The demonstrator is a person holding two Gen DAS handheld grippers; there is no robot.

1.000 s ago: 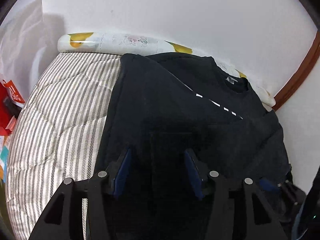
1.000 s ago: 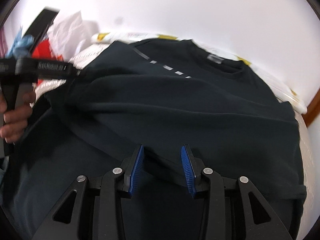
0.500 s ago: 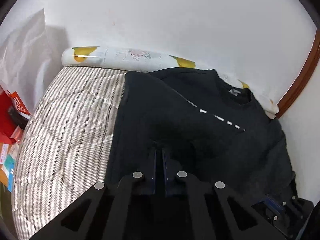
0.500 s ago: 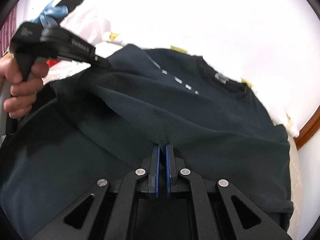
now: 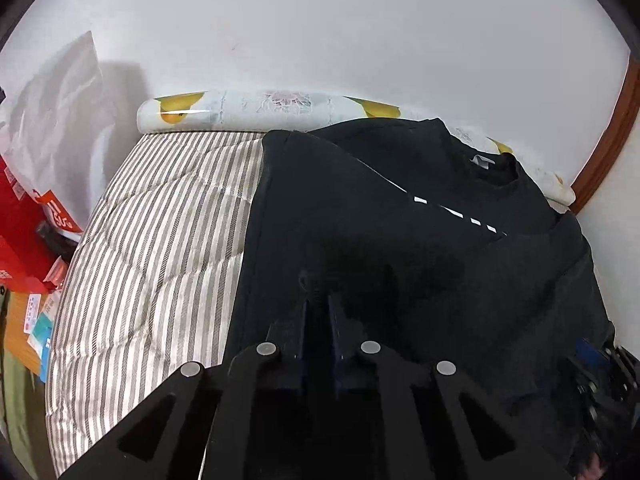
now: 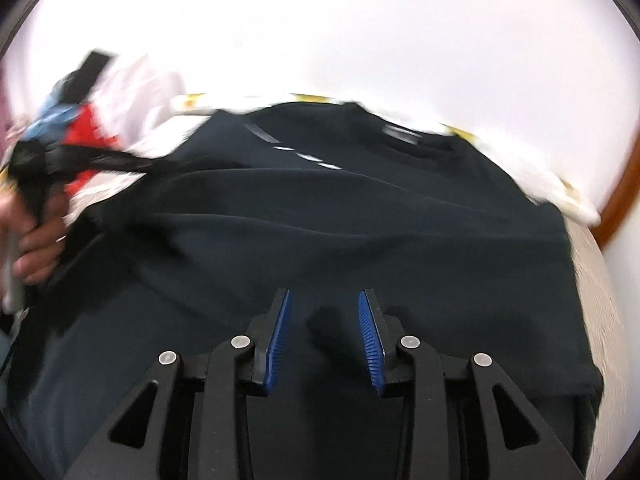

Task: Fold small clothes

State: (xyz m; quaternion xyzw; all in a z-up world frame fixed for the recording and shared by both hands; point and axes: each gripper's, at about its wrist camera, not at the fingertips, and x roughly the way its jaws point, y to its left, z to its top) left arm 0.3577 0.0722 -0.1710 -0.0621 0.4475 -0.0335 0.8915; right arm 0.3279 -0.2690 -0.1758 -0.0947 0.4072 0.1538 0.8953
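Left wrist view: my left gripper (image 5: 318,304) is pinched onto the black shirt (image 5: 400,220) lying along the striped bed's (image 5: 160,240) right edge; my right gripper (image 6: 324,320) hovers over it, jaws apart, holding nothing.

Left gripper pinched, right gripper spread

The left gripper (image 5: 318,312) had its jaws nearly together on a fold of the black shirt (image 5: 400,248); the right gripper (image 6: 323,322) hung with jaws apart, gripping nothing.
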